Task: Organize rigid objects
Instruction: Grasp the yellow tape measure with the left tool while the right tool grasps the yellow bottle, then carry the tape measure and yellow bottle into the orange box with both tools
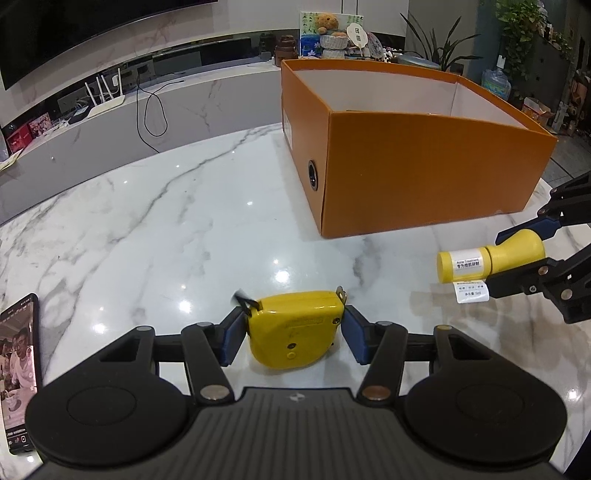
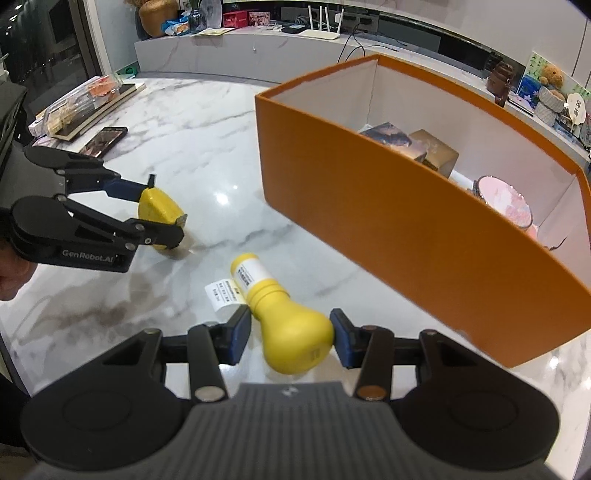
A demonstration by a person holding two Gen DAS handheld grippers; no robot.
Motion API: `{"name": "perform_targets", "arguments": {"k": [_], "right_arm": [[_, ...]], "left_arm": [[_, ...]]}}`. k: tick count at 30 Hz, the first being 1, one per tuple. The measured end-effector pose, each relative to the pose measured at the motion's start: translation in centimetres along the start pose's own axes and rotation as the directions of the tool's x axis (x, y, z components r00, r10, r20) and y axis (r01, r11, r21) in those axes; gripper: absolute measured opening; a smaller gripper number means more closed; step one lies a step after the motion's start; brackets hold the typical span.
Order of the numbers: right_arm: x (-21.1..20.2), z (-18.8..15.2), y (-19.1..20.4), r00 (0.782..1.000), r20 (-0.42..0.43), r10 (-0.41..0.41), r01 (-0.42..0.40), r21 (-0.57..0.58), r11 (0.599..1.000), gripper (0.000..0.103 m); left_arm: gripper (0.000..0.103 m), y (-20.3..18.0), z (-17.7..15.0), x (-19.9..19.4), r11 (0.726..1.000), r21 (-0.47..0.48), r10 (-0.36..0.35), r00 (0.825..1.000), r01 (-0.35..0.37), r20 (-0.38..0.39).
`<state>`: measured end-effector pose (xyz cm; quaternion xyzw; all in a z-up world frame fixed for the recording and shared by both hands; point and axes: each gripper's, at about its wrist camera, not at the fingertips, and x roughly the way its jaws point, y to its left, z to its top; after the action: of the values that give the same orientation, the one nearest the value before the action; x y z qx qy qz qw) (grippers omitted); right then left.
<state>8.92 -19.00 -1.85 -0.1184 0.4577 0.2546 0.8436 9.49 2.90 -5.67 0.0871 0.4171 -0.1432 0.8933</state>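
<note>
Marble table, orange box behind: left gripper jaws pinch a stiff tape measure; right gripper jaws pinch a smooth, probably slippery yellow bottle at its bulb.

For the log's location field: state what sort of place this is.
Most likely a home living room. A large television hangs over a long marble media console with a Wi-Fi router, and potted plants and a teddy bear stand behind the marble table.
</note>
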Motion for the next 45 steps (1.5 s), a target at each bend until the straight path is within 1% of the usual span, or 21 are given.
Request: {"name": "perform_targets", "arguments": {"k": [4,9,13,15,16,17,20,21,22,28,30,31,32,33,34,39,42,45], "right_arm": [[-0.1,0.0,0.0,1.000,-0.001,-0.004,0.004,-0.001,1.000,0.046],[-0.5,0.0,0.1,1.000,0.008,-0.006,0.006,-0.002,1.000,0.046],[-1.4,0.7,0.0,0.999,0.031,-0.011,0.011,-0.002,1.000,0.046],[-2.5,1.4,-0.1,0.998,0.062,-0.011,0.011,0.006,1.000,0.046],[-3.8,2.3,-0.3,0.995,0.102,-0.013,0.010,0.022,1.000,0.046],[-3.8,2.3,-0.3,0.995,0.102,-0.013,0.010,0.022,1.000,0.046],[-5.6,3.5,-1.2,0.986,0.163,-0.022,0.011,0.065,0.998,0.046],[-6.5,4.2,-2.0,0.980,0.194,-0.035,0.016,0.101,0.995,0.046],[-6.9,4.4,-2.3,0.978,0.204,-0.040,0.016,0.115,0.993,0.046],[-7.7,5.4,-4.1,0.969,0.235,-0.076,0.038,0.162,0.986,0.046],[-7.7,5.8,-4.9,0.966,0.240,-0.093,0.049,0.183,0.982,0.046],[-7.8,6.1,-6.1,0.962,0.246,-0.115,0.063,0.210,0.976,0.046],[-7.8,6.1,-6.1,0.962,0.246,-0.115,0.063,0.210,0.976,0.046],[-7.9,6.3,-7.5,0.959,0.251,-0.133,0.069,0.247,0.967,0.046],[-7.9,6.3,-7.5,0.959,0.251,-0.133,0.069,0.247,0.967,0.046],[-7.5,6.6,-9.8,0.947,0.247,-0.205,0.129,0.292,0.948,0.046],[-7.2,6.6,-11.1,0.945,0.249,-0.213,0.128,0.320,0.939,0.046],[-7.0,6.7,-11.7,0.945,0.246,-0.215,0.125,0.335,0.934,0.046]], "left_arm": [[0.064,0.1,-0.1,-0.3,1.000,0.002,0.020,1.000,-0.020,0.014],[0.064,0.2,0.4,-1.4,1.000,0.001,0.025,0.999,-0.025,0.046],[0.064,0.1,1.2,-2.9,1.000,-0.004,0.027,0.997,-0.027,0.078],[0.064,0.1,1.8,-3.8,1.000,-0.015,0.021,0.996,-0.020,0.091],[0.064,0.0,2.2,-4.4,1.000,-0.020,0.017,0.995,-0.015,0.102],[0.064,0.0,2.7,-4.9,1.000,-0.025,0.016,0.993,-0.013,0.114],[0.064,-0.4,3.9,-5.8,1.000,-0.018,0.020,0.991,-0.018,0.133],[0.064,-0.7,4.4,-6.0,1.000,-0.012,0.021,0.991,-0.020,0.135],[0.064,-1.0,4.8,-6.1,1.000,-0.009,0.022,0.990,-0.021,0.136],[0.064,-2.7,7.8,-6.2,1.000,0.021,0.010,0.990,-0.013,0.143],[0.064,-3.5,9.1,-6.0,0.999,0.043,0.018,0.990,-0.024,0.140],[0.064,-3.9,9.7,-5.9,0.998,0.055,0.023,0.990,-0.031,0.140],[0.064,-4.3,10.5,-5.8,0.997,0.068,0.027,0.989,-0.037,0.143],[0.064,-4.6,11.0,-5.8,0.996,0.077,0.028,0.989,-0.039,0.145],[0.064,-4.9,11.5,-5.7,0.996,0.083,0.026,0.989,-0.038,0.147],[0.064,-6.3,14.0,-5.1,0.995,0.095,0.015,0.989,-0.029,0.145],[0.064,-7.2,15.1,-4.5,0.994,0.111,0.005,0.991,-0.020,0.136],[0.064,-8.2,16.2,-3.7,0.991,0.134,0.009,0.992,-0.026,0.125]]}}
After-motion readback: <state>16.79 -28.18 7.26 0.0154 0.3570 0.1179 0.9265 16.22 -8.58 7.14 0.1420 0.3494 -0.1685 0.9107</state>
